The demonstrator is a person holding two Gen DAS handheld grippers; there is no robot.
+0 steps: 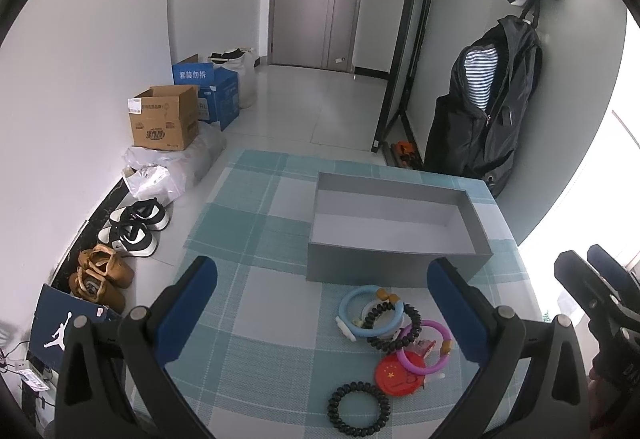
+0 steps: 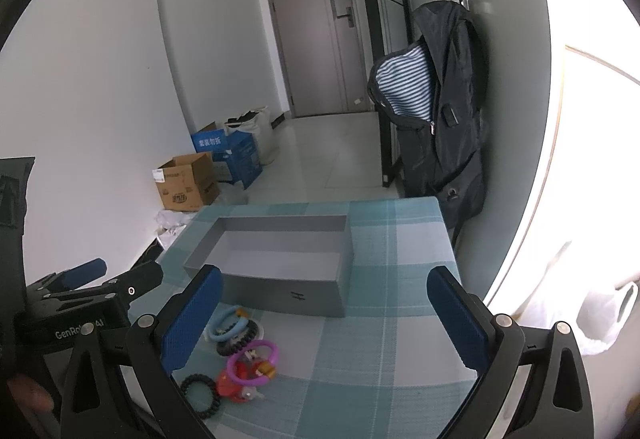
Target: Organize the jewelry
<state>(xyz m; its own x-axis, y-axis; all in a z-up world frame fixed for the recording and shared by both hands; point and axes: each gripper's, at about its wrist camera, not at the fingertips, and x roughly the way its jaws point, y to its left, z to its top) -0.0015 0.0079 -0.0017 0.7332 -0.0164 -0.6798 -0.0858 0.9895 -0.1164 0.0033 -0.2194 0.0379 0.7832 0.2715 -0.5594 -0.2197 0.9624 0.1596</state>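
The gray box [image 1: 396, 235] sits empty mid-frame, ready for the bracelets [image 1: 394, 335] piled below it. Both the left gripper [image 1: 322, 303] and right gripper [image 2: 324, 307] have claws wide apart, holding nothing.

A worktop [image 1: 256, 207] under a teal-and-grey checked woven cloth carries an open rectangular grey box [image 1: 394, 227]. Just before the box lies a cluster: a light-blue ring [image 1: 352, 313], black beaded bracelets [image 1: 354, 409], a purple ring [image 1: 426, 351] and a red round disc [image 1: 394, 379].

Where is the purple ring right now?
In the left wrist view the purple ring lies on the checked tablecloth, low and right of centre, in the jewelry cluster before the grey box, overlapping the red disc.
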